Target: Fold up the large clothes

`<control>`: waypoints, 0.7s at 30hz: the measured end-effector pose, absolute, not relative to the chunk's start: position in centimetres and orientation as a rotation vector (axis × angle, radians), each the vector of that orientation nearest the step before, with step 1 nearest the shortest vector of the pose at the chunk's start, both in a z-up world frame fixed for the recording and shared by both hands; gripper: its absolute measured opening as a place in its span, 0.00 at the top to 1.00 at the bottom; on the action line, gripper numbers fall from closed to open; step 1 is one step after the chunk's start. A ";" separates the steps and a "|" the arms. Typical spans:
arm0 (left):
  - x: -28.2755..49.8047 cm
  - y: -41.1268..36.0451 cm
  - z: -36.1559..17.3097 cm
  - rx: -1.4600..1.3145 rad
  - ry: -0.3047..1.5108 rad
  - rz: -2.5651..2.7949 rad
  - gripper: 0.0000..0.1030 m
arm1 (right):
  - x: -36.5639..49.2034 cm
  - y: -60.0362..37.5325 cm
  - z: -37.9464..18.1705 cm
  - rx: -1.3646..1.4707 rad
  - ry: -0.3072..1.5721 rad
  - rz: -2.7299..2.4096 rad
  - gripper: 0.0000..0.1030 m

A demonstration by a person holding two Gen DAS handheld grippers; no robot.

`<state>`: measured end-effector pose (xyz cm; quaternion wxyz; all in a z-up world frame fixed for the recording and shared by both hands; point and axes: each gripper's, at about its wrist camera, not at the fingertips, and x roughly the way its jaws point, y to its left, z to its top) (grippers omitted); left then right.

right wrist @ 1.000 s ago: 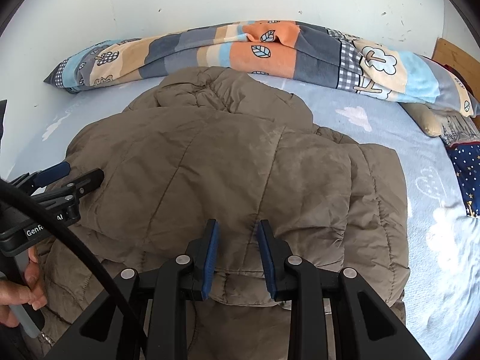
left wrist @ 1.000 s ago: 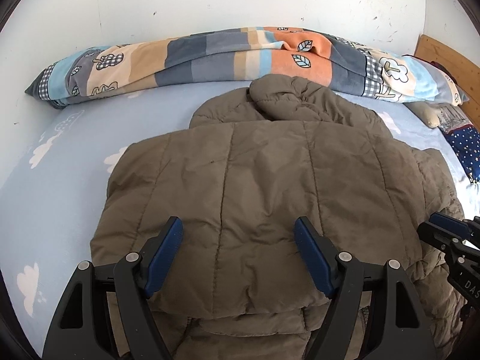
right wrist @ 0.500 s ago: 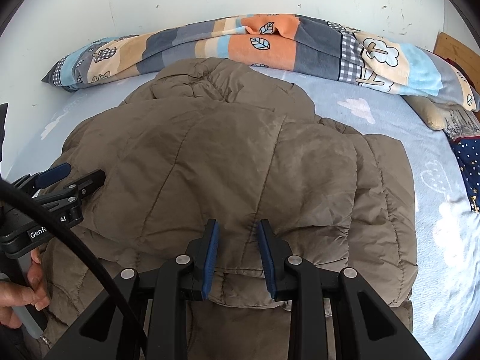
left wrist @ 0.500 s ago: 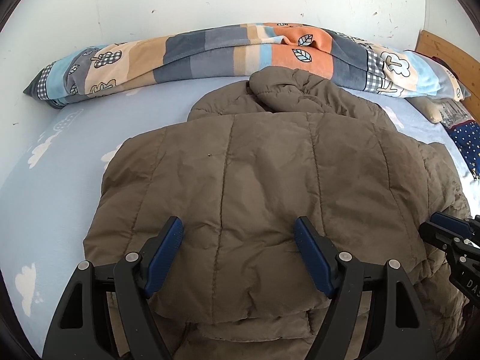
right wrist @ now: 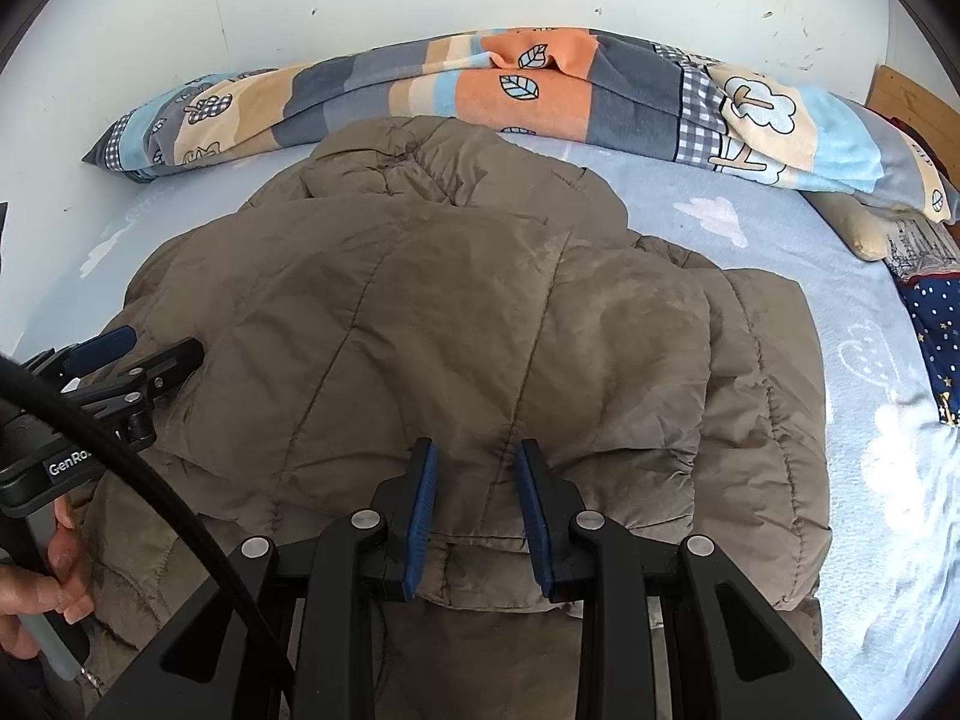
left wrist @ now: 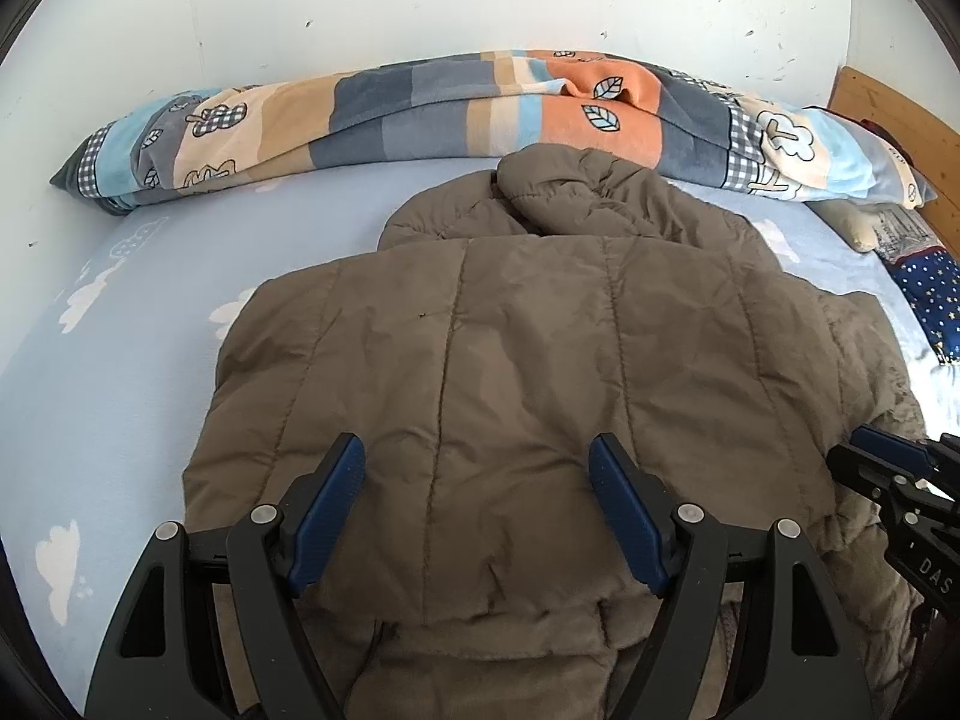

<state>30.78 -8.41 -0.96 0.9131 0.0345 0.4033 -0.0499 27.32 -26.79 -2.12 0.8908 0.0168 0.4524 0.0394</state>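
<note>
A large brown quilted jacket (left wrist: 528, 360) lies on the bed, its near part folded over onto itself, hood toward the quilt. It also fills the right wrist view (right wrist: 456, 324). My left gripper (left wrist: 477, 474) is wide open, hovering over the folded hem at its left side, holding nothing. My right gripper (right wrist: 474, 468) has its jaws a narrow gap apart over the hem at the right side, with no cloth between the pads. Each gripper shows in the other's view: right gripper (left wrist: 882, 462), left gripper (right wrist: 138, 360).
A light blue sheet with white clouds (left wrist: 120, 360) covers the bed. A rolled patchwork quilt (left wrist: 480, 108) lies along the white wall. A star-patterned navy cloth (right wrist: 936, 324) and a beige pillow (right wrist: 870, 228) lie at the right, by a wooden headboard (left wrist: 888, 108).
Both grippers have drawn back toward me and slightly up from the jacket. The right jaws have opened a little wider. The folded jacket lies still.
</note>
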 end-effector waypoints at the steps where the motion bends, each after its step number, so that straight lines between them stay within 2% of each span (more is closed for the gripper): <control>1: 30.5 -8.5 -0.7 0.074 0.828 -0.104 0.26 | 27.2 -26.8 -2.0 0.035 0.937 0.082 0.72; 12: 26.2 -7.9 2.7 0.075 0.804 -0.111 0.26 | 24.3 -26.7 1.2 0.005 0.896 0.084 0.72; 21: 18.5 -7.0 5.9 0.075 0.764 -0.127 0.26 | 17.8 -27.1 4.7 -0.007 0.831 0.102 0.72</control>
